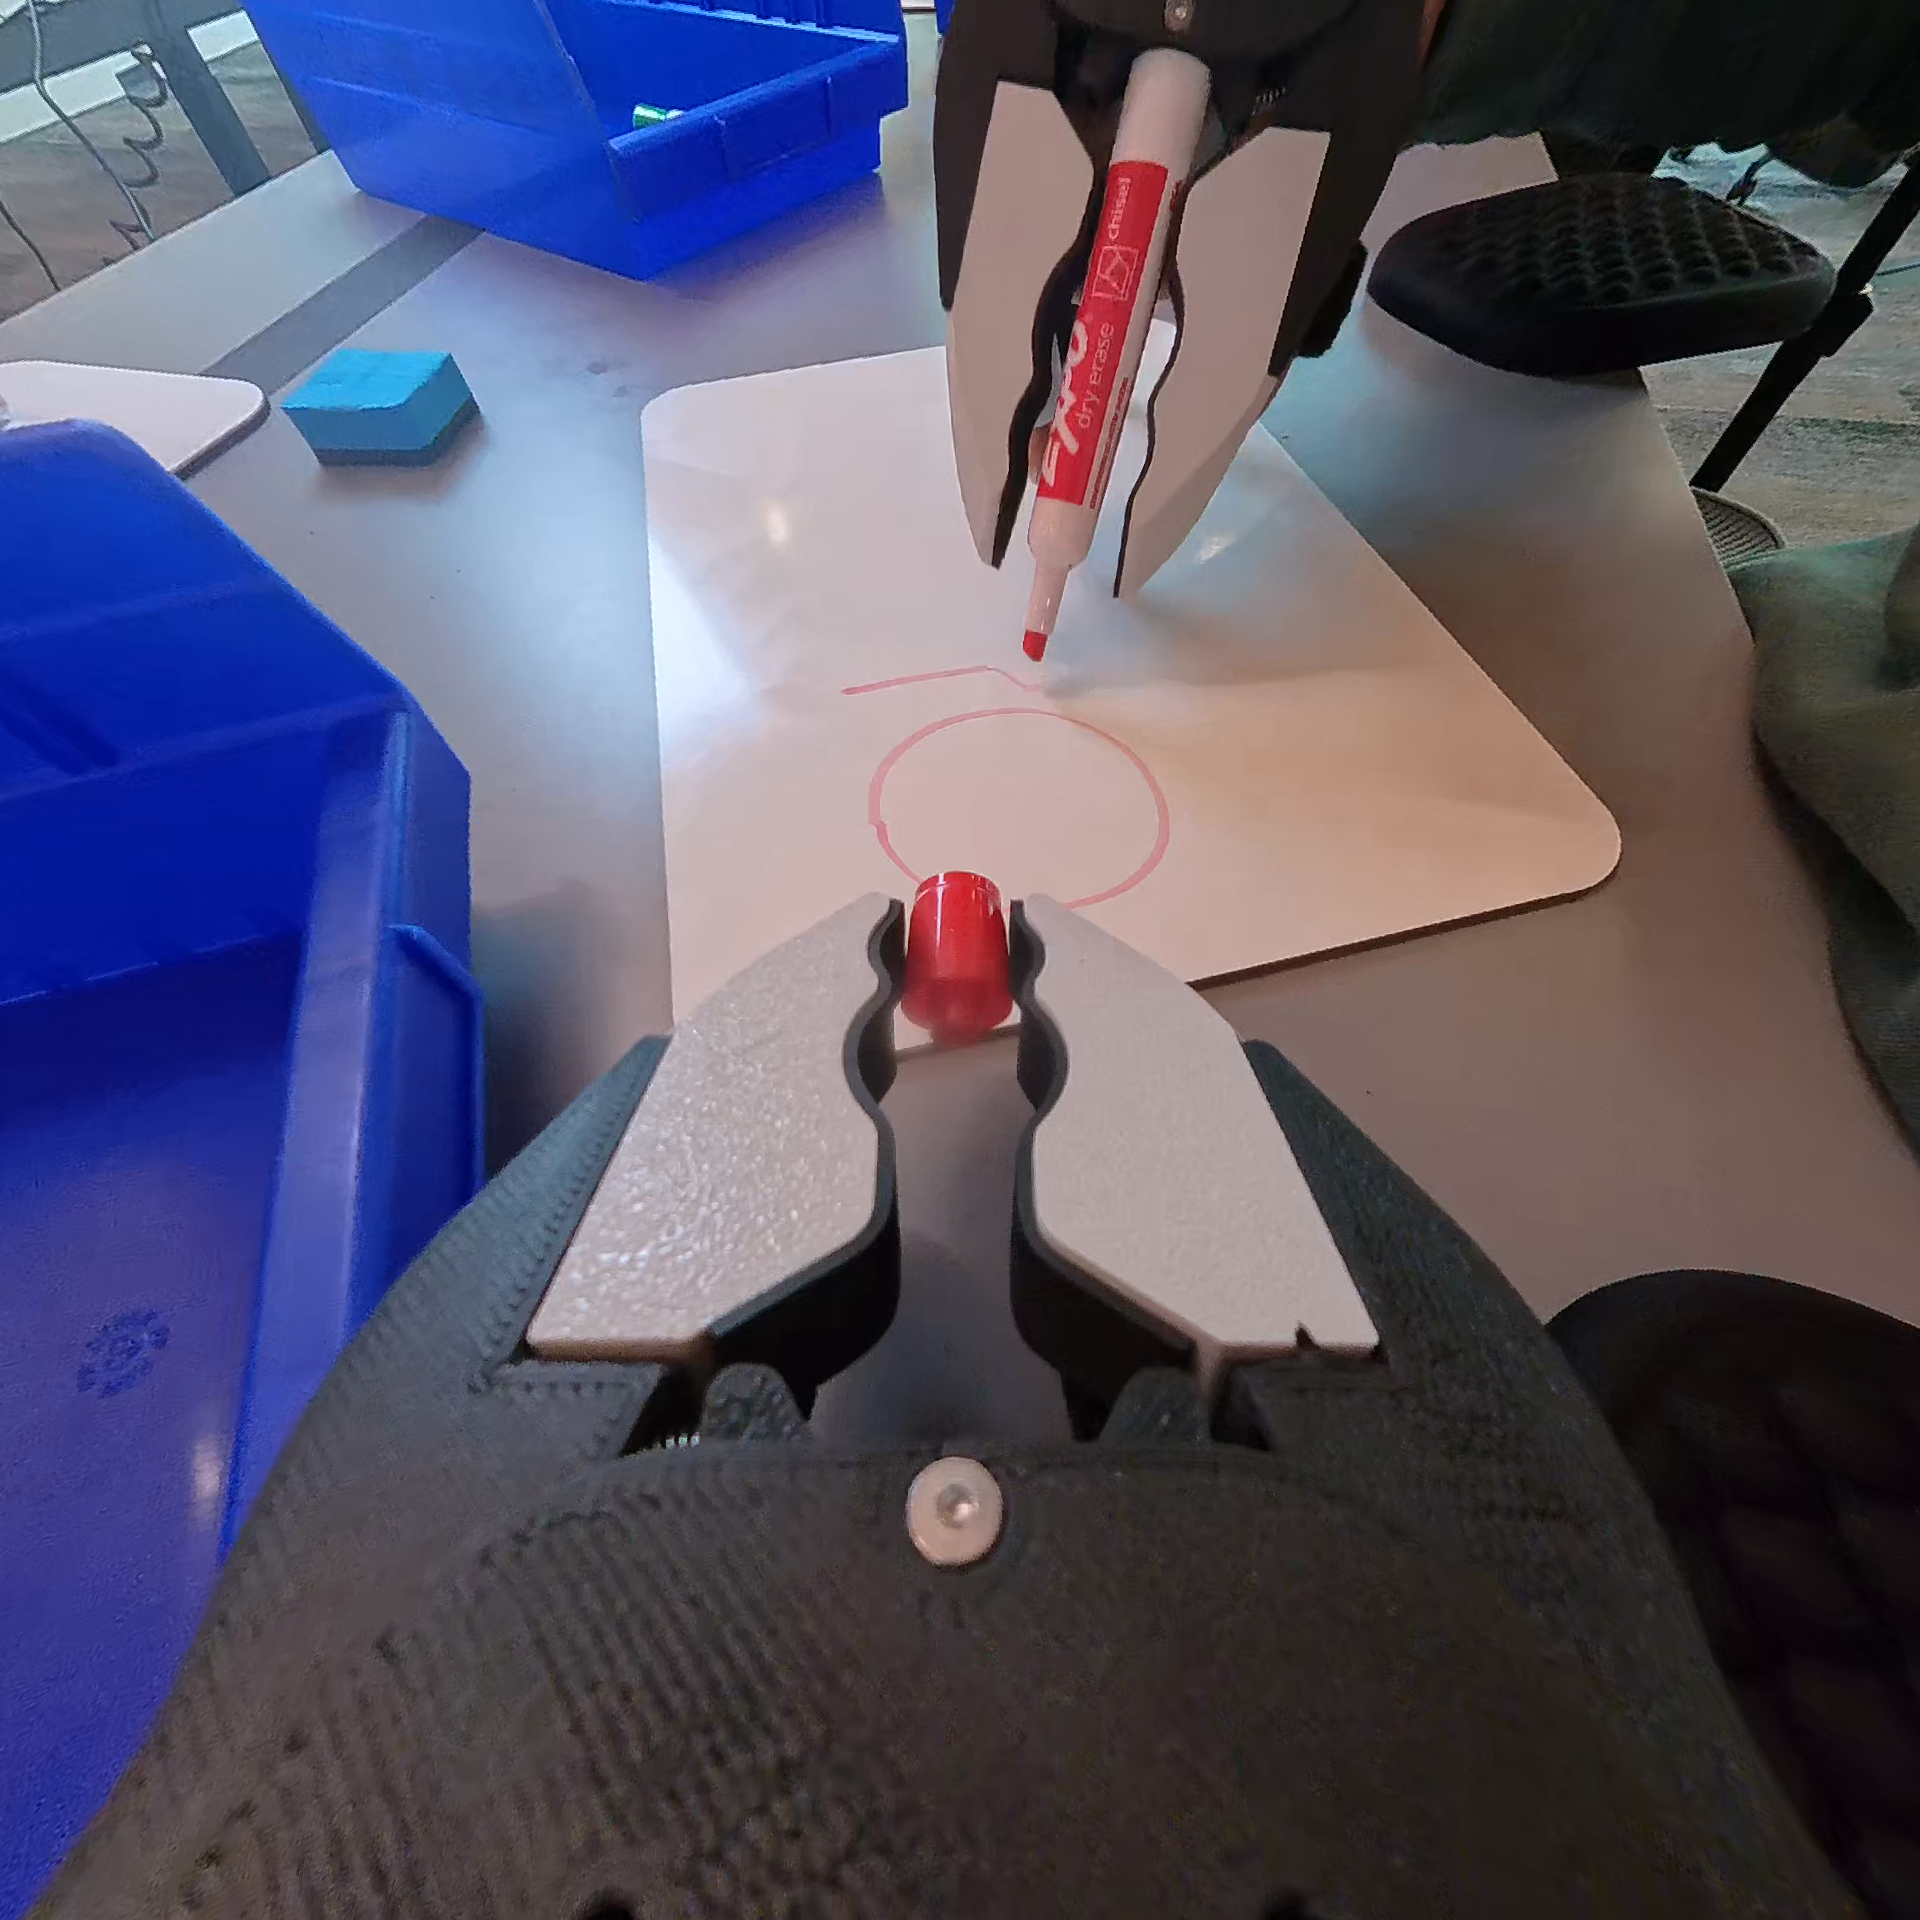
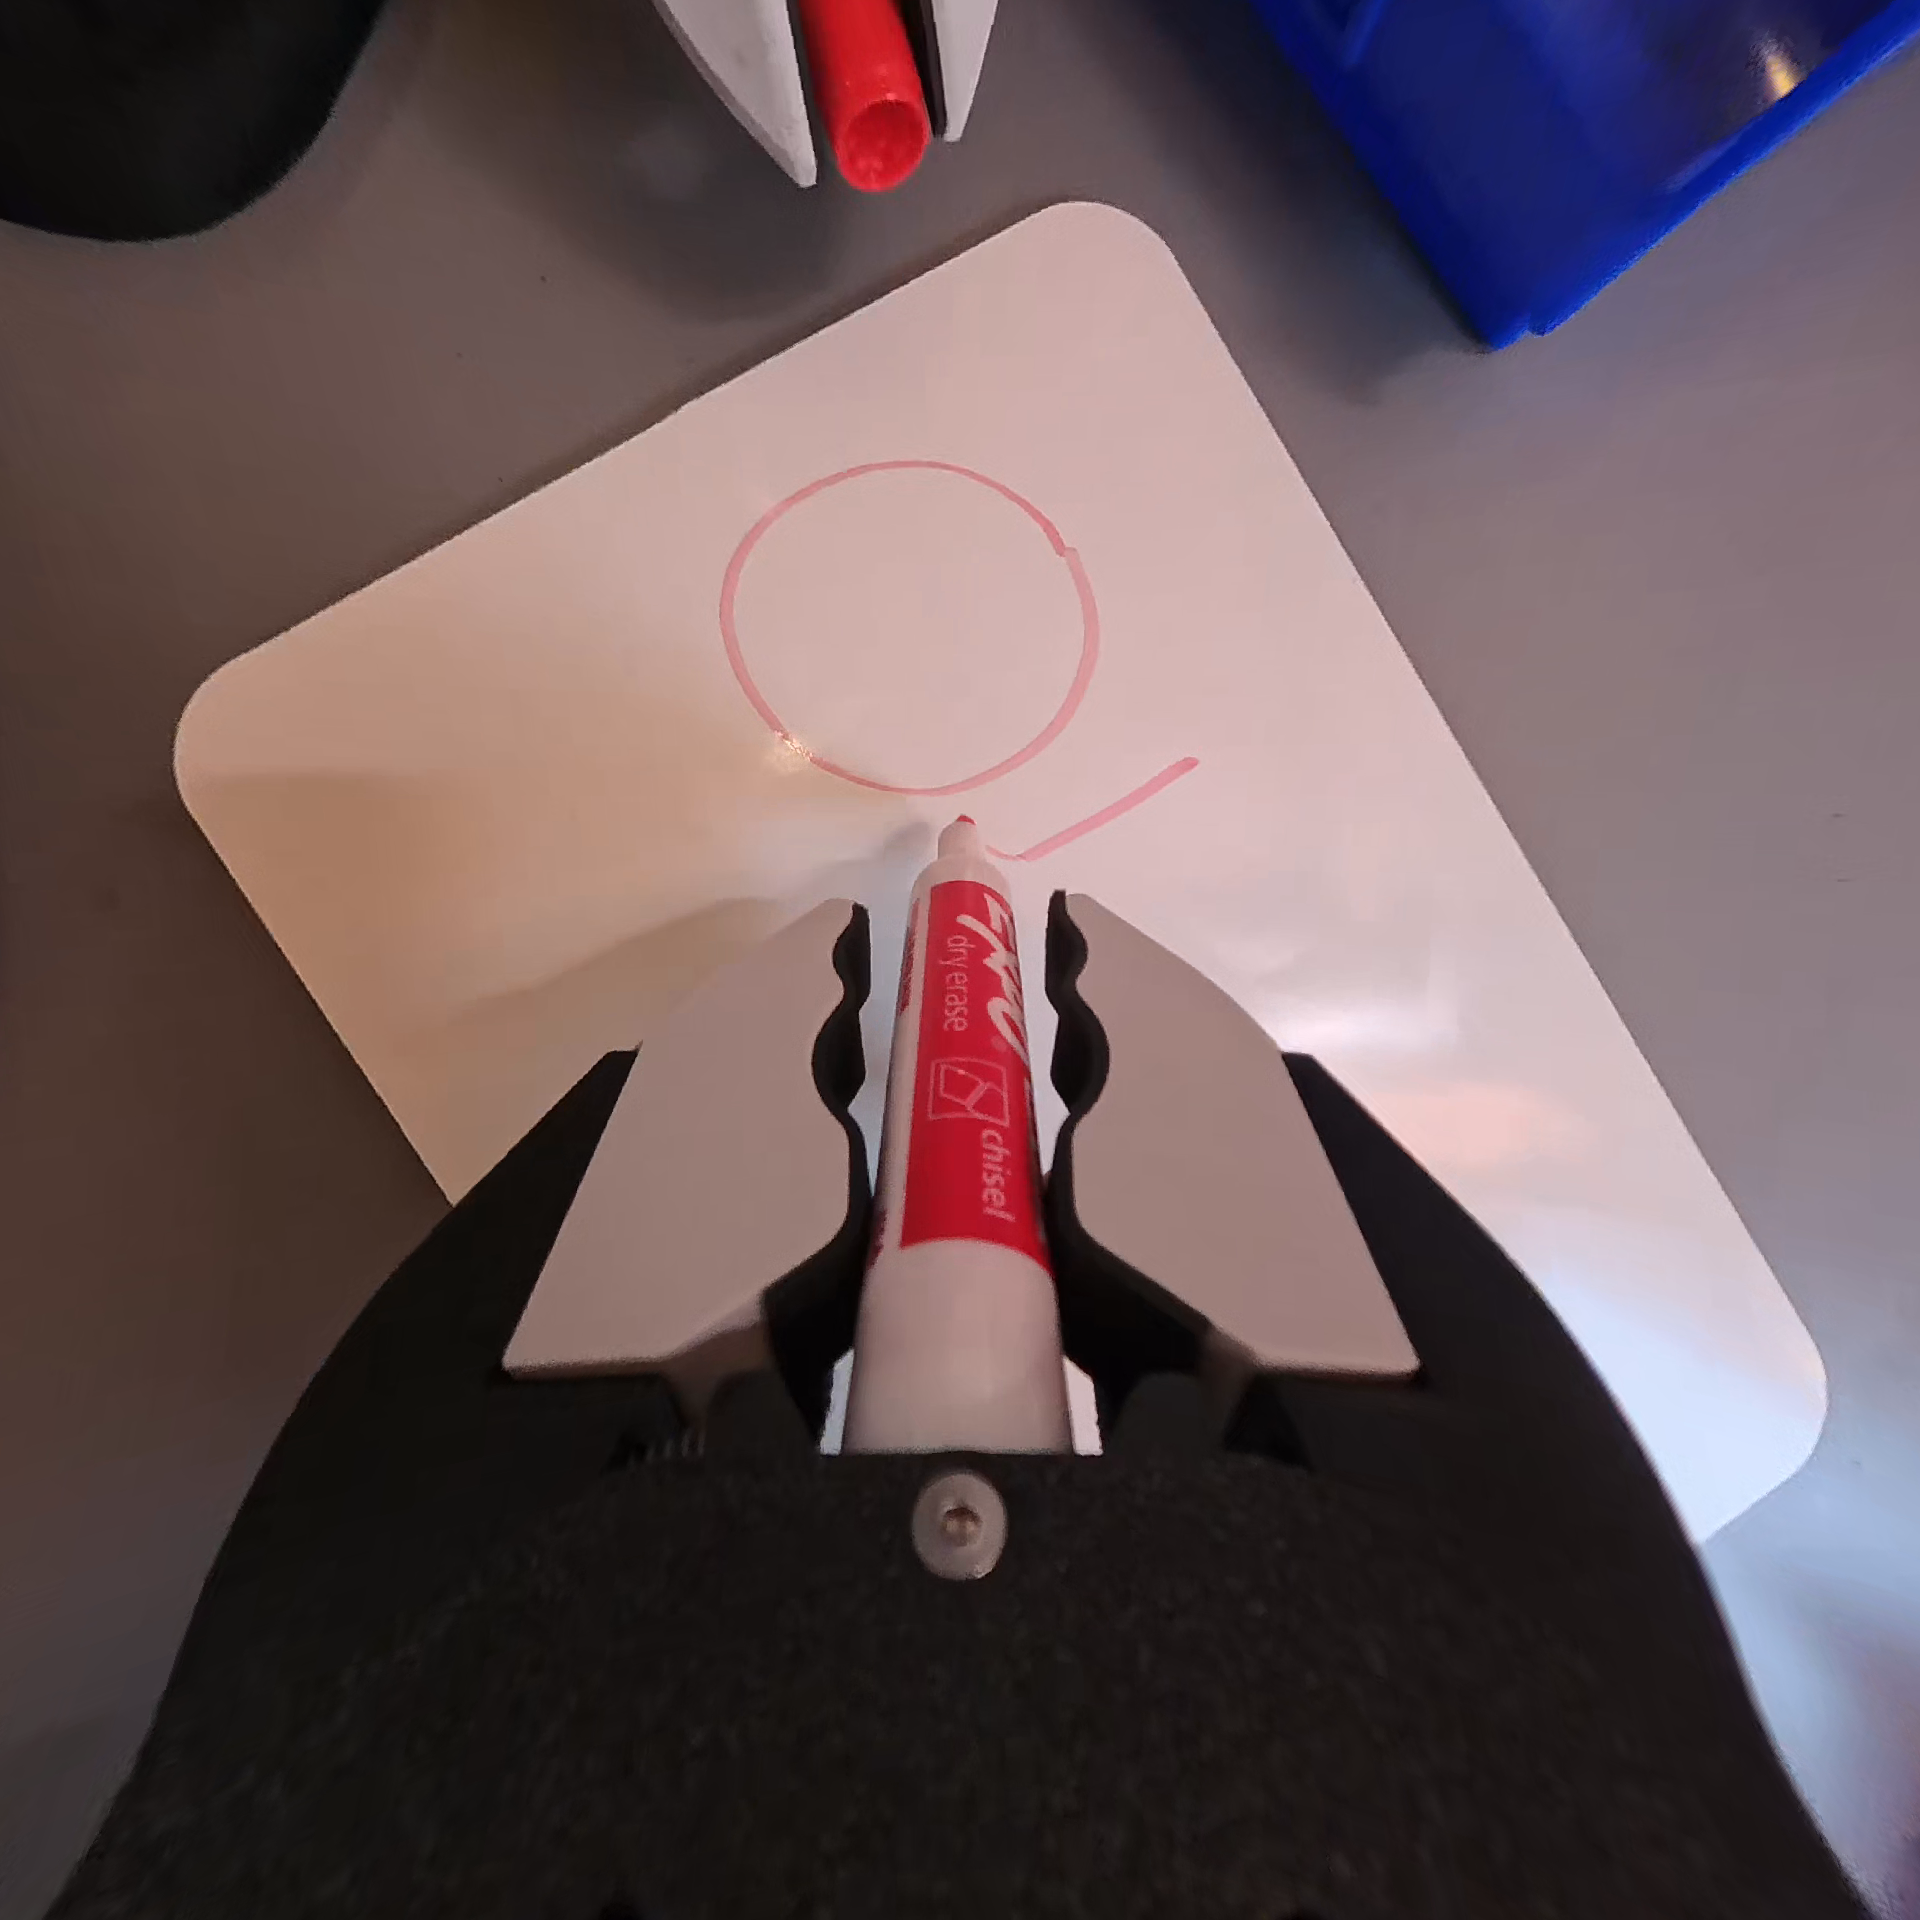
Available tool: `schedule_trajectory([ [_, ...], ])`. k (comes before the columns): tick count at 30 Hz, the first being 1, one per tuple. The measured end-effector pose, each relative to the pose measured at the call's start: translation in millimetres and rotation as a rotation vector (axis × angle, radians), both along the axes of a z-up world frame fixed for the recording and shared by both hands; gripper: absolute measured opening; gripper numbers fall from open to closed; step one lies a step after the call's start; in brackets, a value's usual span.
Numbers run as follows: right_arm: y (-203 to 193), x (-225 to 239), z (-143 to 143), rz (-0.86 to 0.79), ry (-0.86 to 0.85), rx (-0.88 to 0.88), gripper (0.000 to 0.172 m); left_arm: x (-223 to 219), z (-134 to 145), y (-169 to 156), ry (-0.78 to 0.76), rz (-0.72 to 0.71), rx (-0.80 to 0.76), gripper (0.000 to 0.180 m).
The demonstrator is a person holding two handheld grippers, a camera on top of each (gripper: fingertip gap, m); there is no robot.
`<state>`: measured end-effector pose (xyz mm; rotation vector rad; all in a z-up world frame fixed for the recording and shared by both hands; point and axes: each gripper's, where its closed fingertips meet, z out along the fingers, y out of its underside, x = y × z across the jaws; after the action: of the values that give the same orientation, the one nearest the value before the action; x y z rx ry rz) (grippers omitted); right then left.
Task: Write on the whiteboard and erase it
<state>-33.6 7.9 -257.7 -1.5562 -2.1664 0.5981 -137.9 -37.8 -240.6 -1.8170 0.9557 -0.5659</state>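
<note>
The left gripper (image 1: 954, 940) clamps a red cap (image 1: 954, 966) at the whiteboard's (image 1: 1351, 790) near edge; beyond, the right gripper (image 1: 1060, 566) holds a red marker (image 1: 1091, 353) above a drawn circle (image 1: 1162, 821).

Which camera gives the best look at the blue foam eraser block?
The left wrist view. The blue foam eraser block lies there in full on the grey table, left of the white whiteboard, nothing covering it. The right wrist view does not show the eraser at all.
</note>
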Motion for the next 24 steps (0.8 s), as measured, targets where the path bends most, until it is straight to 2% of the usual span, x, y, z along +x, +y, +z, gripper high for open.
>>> schedule_trajectory([
  [24,15,-5,-3,-0.019,-0.031,0.038,0.034,0,-1,-1,0.006,-0.001,-0.002,0.019],
])
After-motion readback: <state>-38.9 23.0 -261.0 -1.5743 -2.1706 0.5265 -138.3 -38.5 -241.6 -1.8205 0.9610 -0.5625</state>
